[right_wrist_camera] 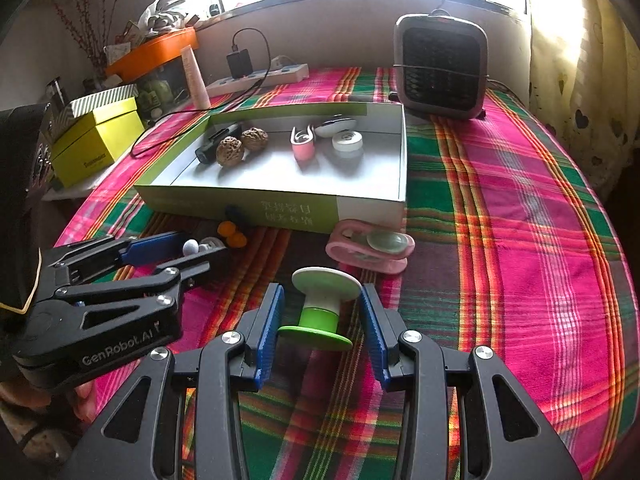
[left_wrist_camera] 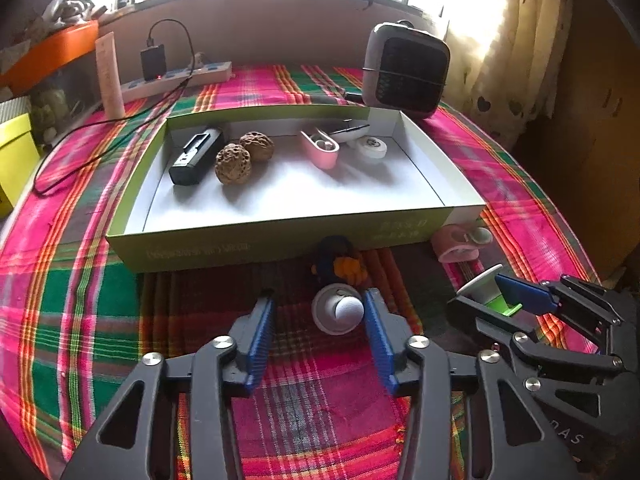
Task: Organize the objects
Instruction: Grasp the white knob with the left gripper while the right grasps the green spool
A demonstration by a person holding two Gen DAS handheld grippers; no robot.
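Green-white spool (right_wrist_camera: 320,308) lying tilted on cloth, small white knobbed cap (left_wrist_camera: 338,312) nearby, both outside tray (left_wrist_camera: 280,236)

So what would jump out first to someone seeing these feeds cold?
Probably the loud pink and green plaid cloth across the whole table. Then the shallow green box mid-table, holding two walnuts at its left end. Nearest, a green and white spool lies between the right tool fingers.

My table's got a loud pink-green plaid cloth (right_wrist_camera: 500,208) on it. Straight ahead of my tools sits the shallow green box (right_wrist_camera: 280,210), behind it a small heater (right_wrist_camera: 440,64) and power strip (right_wrist_camera: 260,76). Closer in: pink clip (right_wrist_camera: 366,256), green-white spool (right_wrist_camera: 320,308), small white roller (left_wrist_camera: 338,312), orange-blue toy (left_wrist_camera: 340,262).
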